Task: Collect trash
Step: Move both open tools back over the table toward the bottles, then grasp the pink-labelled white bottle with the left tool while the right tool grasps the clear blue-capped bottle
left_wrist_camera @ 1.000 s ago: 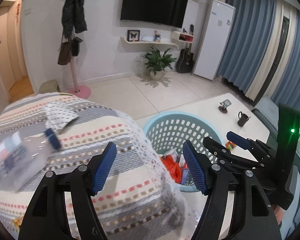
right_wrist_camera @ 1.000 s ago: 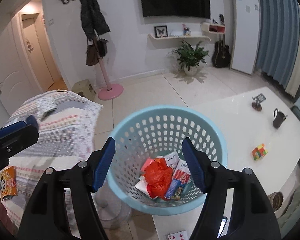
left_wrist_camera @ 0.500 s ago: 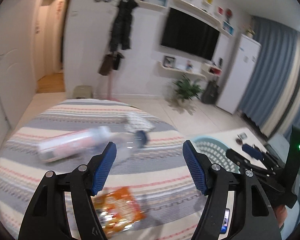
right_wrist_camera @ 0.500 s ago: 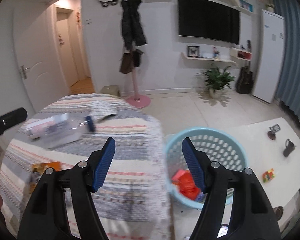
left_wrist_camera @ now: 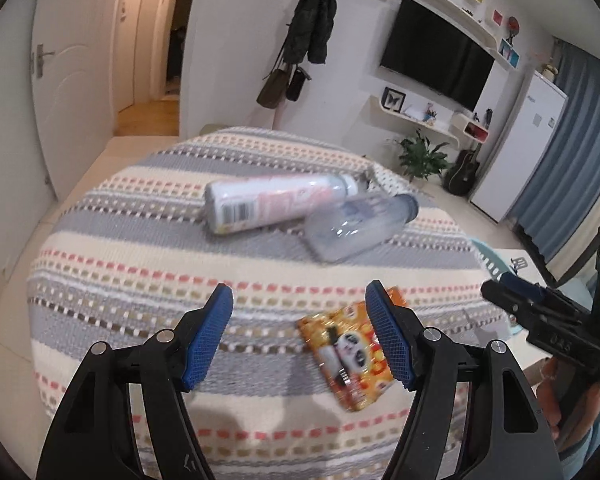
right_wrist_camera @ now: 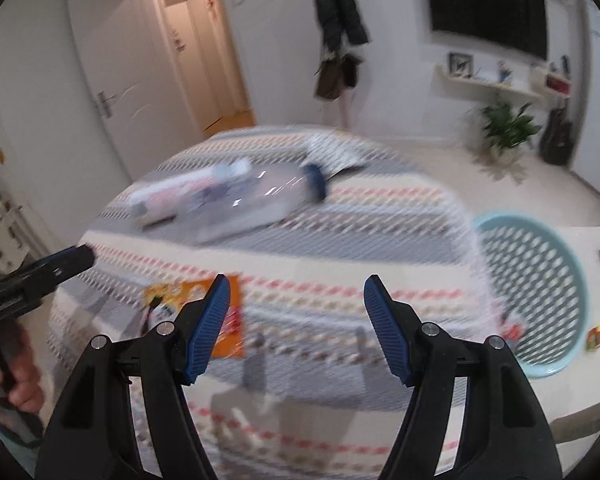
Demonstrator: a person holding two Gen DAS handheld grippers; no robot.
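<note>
1. Striped woven cloth in grey, cream and red point(left_wrist_camera: 140, 264), covering the round table, is filling most of both views; all remaining trash is lying on it.
2. Pale blue perforated plastic basket point(right_wrist_camera: 540, 280) is sitting just beside the cloth's right edge in the right wrist view, with some red and white trash showing at its bottom; only a sliver of its rim is showing in the left wrist view.
3. Left gripper point(left_wrist_camera: 300, 332) is hovering over the near half of the cloth, blue-padded fingers point(left_wrist_camera: 208, 336) standing wide apart, gripping nothing.
4. Right gripper point(right_wrist_camera: 296, 328) is hovering over the cloth too, fingers point(right_wrist_camera: 384, 332) equally wide apart and empty; this view is motion-blurred.
5. White cylindrical bottle with pink label and barcode point(left_wrist_camera: 276, 204) is lying on its side at the far part of the cloth.
6. Clear plastic bottle with blue cap point(left_wrist_camera: 356, 228) is lying on its side, touching the white one at its right end, cap pointing right.
7. Orange foil snack packet with panda print point(left_wrist_camera: 348, 356) is lying flat near the cloth's front edge, partly behind the left gripper's right finger, well apart from both bottles.
</note>
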